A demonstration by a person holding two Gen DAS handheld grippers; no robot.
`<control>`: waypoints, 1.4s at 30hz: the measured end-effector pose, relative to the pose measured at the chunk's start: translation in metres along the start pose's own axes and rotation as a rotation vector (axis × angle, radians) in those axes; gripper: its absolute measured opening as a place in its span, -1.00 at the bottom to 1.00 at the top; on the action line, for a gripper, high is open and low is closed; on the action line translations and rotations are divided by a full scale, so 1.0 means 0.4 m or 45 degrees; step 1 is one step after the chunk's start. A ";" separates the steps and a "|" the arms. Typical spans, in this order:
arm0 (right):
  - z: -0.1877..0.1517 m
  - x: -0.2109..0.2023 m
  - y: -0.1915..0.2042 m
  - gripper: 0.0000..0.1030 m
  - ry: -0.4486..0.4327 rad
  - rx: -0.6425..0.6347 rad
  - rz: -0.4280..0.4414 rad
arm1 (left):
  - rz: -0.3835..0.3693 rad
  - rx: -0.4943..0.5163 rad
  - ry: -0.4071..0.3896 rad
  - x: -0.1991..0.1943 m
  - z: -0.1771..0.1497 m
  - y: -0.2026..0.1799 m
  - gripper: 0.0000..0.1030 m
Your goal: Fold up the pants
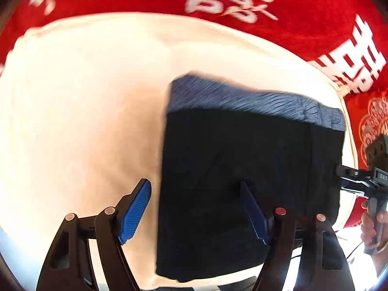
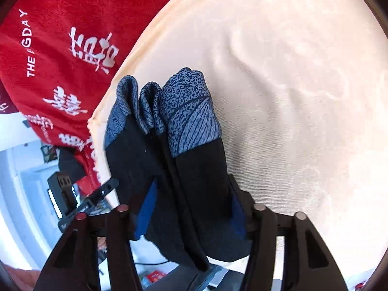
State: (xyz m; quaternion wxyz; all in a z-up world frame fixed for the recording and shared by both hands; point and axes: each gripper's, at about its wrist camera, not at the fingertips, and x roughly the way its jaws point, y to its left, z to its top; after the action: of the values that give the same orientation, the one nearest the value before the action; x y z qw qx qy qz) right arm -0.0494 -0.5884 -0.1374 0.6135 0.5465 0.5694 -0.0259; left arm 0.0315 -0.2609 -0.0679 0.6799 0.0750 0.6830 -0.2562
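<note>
Pants [image 1: 242, 169]: folded into a compact dark stack with a blue-grey speckled band along its far edge; lies on the cream cloth [image 1: 84, 109], close to that cloth's edge bordering the red cover.
Surface: cream cloth spread over a red cover [image 1: 303, 12].
Writing: white Chinese-style characters on the red cover, too blurred to read in the left wrist view; in the right wrist view the words "THE" and "GDAY" run along its edge, one letter before "GDAY" illegible. The right gripper's body bears small lettering, not legible.
Left gripper [image 1: 196, 208]: fingers set apart with blue pads [image 1: 134, 213]; one pad over bare cream cloth, the other over the stack near its edge; nothing seen pressed between them.
Right gripper [image 2: 191, 214]: fingers set apart, astride the near end of the folded stack; cloth fills the gap, but whether the pads press on it cannot be told. A hand [image 1: 378, 230] holds this gripper's handle.
Background: pale room clutter beyond the cover's edge, indistinct.
</note>
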 end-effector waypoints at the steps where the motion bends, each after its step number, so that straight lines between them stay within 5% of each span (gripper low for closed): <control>1: -0.007 -0.010 0.006 0.41 -0.029 0.013 -0.011 | 0.005 0.003 -0.011 -0.009 -0.008 0.005 0.49; 2: -0.016 -0.021 0.007 0.56 -0.050 0.027 -0.025 | 0.027 0.026 -0.026 -0.019 -0.015 0.004 0.49; 8: -0.099 -0.083 0.019 0.61 -0.164 0.075 -0.144 | 0.092 0.165 -0.050 -0.062 -0.046 -0.044 0.49; 11: -0.151 -0.109 0.047 0.70 -0.199 0.045 -0.224 | 0.086 0.188 -0.069 -0.080 -0.065 -0.078 0.96; 21: -0.329 -0.140 0.240 0.78 -0.349 -0.153 -0.520 | 0.187 0.387 -0.035 -0.178 -0.187 -0.184 0.97; 26: -0.399 -0.147 0.308 0.78 -0.299 -0.243 -0.705 | 0.265 0.432 -0.033 -0.221 -0.231 -0.212 0.97; 33: -0.491 -0.187 0.374 0.78 -0.331 -0.217 -0.740 | 0.292 0.479 -0.096 -0.311 -0.263 -0.238 0.97; 42: -0.494 -0.201 0.449 0.79 -0.320 -0.277 -0.775 | 0.294 0.453 -0.146 -0.382 -0.267 -0.235 0.97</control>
State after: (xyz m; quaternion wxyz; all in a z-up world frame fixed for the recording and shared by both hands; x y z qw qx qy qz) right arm -0.0924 -0.4255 0.0845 0.6976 0.2757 0.6258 -0.2139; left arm -0.0962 -0.2555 0.0971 0.7185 0.2568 0.5741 -0.2970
